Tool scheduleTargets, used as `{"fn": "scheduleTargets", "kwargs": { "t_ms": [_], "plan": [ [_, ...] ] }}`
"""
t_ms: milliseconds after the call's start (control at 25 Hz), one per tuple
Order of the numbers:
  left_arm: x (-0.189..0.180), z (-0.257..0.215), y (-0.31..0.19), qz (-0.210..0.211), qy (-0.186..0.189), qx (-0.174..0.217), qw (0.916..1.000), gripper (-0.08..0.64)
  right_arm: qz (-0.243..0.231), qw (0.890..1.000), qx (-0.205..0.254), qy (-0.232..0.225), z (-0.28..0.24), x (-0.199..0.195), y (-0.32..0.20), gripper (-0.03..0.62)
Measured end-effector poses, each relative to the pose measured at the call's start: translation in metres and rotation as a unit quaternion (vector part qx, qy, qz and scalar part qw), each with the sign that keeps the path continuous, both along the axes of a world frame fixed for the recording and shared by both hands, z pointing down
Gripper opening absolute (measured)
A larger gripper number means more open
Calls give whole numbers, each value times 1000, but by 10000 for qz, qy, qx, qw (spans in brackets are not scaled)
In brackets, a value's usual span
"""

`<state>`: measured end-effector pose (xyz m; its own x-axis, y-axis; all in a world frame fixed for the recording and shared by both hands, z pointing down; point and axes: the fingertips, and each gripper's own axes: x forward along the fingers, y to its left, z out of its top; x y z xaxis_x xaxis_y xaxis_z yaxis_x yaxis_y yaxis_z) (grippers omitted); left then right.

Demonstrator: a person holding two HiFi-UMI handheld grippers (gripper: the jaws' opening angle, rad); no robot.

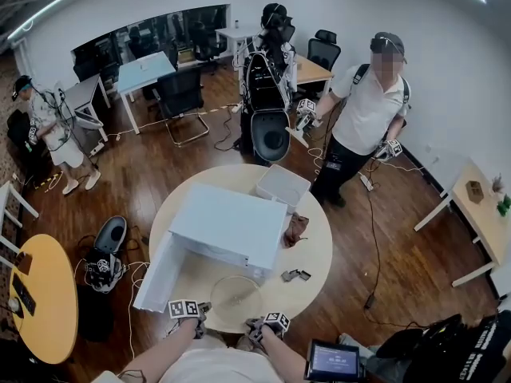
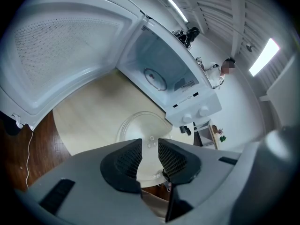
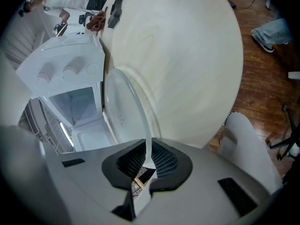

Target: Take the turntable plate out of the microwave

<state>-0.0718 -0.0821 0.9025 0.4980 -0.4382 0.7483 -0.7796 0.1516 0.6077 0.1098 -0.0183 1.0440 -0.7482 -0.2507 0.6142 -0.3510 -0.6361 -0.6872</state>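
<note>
The clear glass turntable plate [image 1: 235,298] is outside the microwave, over the near edge of the round table [image 1: 315,250]. In front of it the white microwave [image 1: 227,226] stands with its door [image 1: 156,274] swung open. My right gripper [image 1: 254,324] is shut on the plate's near rim. In the right gripper view the plate [image 3: 123,109] runs edge-on into the right gripper [image 3: 149,158], its rim pinched between the pads. My left gripper [image 1: 204,309] is beside the plate's left rim. Its jaws [image 2: 150,146] are slightly apart and empty, with the plate [image 2: 140,124] beyond them.
On the table's far side sit a white bin [image 1: 282,186], a brown object [image 1: 295,228] and a small dark part [image 1: 295,275]. A person [image 1: 367,110] stands past the table. A tablet [image 1: 334,361] is near my right. A yellow table [image 1: 40,294] stands at left.
</note>
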Motion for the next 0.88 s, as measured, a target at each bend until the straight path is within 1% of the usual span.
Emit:
{"fn": "scheduleTargets", "kwargs": {
  "t_ms": [280, 440, 480, 560, 640, 760, 880],
  "plan": [
    [6, -2, -6, 8, -7, 47, 10000, 107, 63, 9999, -161, -8, 2, 1, -6, 32],
    [8, -4, -9, 0, 1, 51, 10000, 107, 32, 9999, -69, 104, -2, 1, -10, 34],
    [8, -5, -9, -14, 8, 59, 10000, 107, 83, 9999, -43, 90, -5, 1, -11, 41],
    [9, -5, -10, -38, 25, 93, 9999, 107, 237, 9997, 4, 10, -9, 2, -13, 78],
    [11, -7, -13, -51, 41, 160, 9999, 107, 331, 9994, 31, -84, -12, 3, -16, 127],
    [14, -13, -20, -58, 90, 272, 9996, 107, 340, 9993, 58, -136, -18, 4, -18, 194],
    [17, -23, -27, -85, 186, 424, 9989, 107, 373, 9991, 165, -139, -26, 7, -18, 198]
  ]
}}
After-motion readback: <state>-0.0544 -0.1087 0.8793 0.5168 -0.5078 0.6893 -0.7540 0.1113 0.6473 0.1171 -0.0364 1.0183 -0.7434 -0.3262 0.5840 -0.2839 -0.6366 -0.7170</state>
